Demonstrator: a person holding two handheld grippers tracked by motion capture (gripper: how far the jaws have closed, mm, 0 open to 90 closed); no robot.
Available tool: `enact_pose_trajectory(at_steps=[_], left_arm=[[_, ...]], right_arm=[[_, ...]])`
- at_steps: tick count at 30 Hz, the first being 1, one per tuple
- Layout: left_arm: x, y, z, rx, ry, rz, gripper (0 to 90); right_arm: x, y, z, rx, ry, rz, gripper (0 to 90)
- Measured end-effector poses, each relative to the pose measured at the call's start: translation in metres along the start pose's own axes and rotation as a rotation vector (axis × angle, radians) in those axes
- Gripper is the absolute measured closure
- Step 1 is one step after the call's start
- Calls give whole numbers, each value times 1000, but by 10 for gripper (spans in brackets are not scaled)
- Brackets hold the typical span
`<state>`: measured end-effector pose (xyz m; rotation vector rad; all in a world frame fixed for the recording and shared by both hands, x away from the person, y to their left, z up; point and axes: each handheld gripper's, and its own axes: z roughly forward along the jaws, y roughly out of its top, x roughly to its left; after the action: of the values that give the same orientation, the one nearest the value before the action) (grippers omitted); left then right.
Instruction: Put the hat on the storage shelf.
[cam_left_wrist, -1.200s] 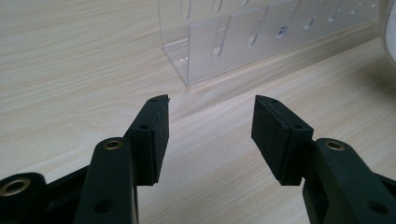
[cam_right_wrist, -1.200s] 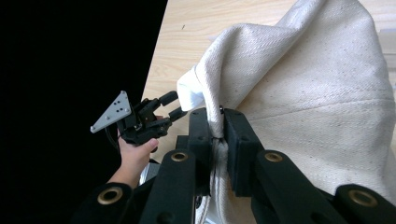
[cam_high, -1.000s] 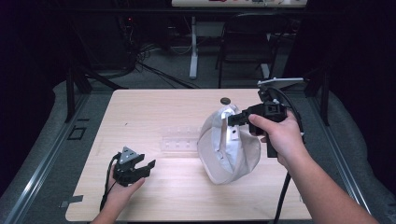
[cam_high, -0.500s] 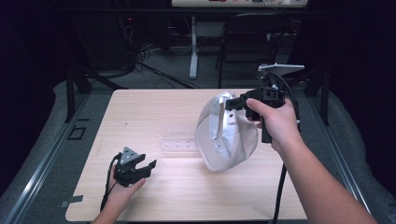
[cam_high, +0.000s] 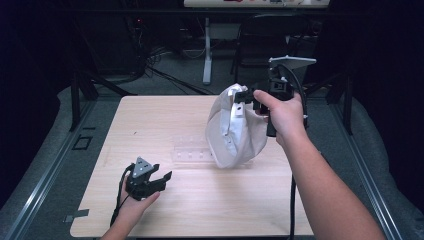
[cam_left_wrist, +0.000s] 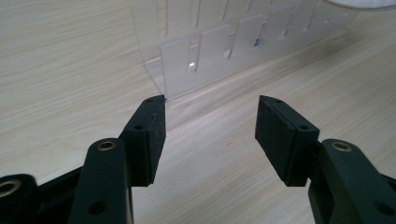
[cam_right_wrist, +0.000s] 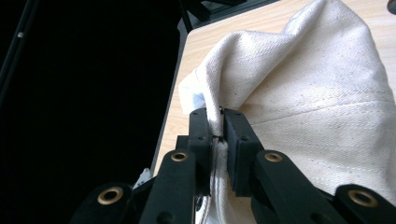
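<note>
Two grippers are in your hands. Your left gripper (cam_high: 159, 181) sits low near the table's (cam_high: 150, 120) near-left corner, resting over the wood in your left hand (cam_high: 134, 205). Its jaws stand wide apart, have just been opening a little further, and have nothing between them. In the left gripper view the bare wood runs on between the pads up to a clear plastic rack (cam_left_wrist: 219, 46), which stands just beyond the jaw tips, apart from them. The rack's slots look unfilled as far as you can see.

The near edge and the whole left half of the table lie open, with free wood all around your left hand. The far-left corner is bare as well.

Farther on, the rack (cam_high: 192, 150) lies near the middle of the table, and the bottom of a white cloth bag (cam_high: 237, 130) hangs just beside its right end; whether they touch you cannot tell. Your right gripper (cam_high: 243, 96) is raised toward the far-right part of the table, jaws clamped tight on a bunched fold at the bag's top (cam_right_wrist: 215, 122). The bag (cam_right_wrist: 317, 93) is off-white twill with visible seams, hanging slack and rounded below the grip, with a strap running down its left side. What is inside it is hidden.
</note>
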<state>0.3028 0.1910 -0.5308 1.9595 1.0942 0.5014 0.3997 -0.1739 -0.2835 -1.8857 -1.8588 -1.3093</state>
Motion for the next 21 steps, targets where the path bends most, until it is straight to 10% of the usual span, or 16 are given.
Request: enact_pose_trajectory(at_steps=[6, 21], left_arm=[[-13, 11, 2, -28, -3, 42, 375], [-91, 66, 35, -46, -105, 196, 349]], right_arm=[[2, 6, 7, -7, -7, 15, 822], [6, 15, 18, -26, -12, 32, 822]])
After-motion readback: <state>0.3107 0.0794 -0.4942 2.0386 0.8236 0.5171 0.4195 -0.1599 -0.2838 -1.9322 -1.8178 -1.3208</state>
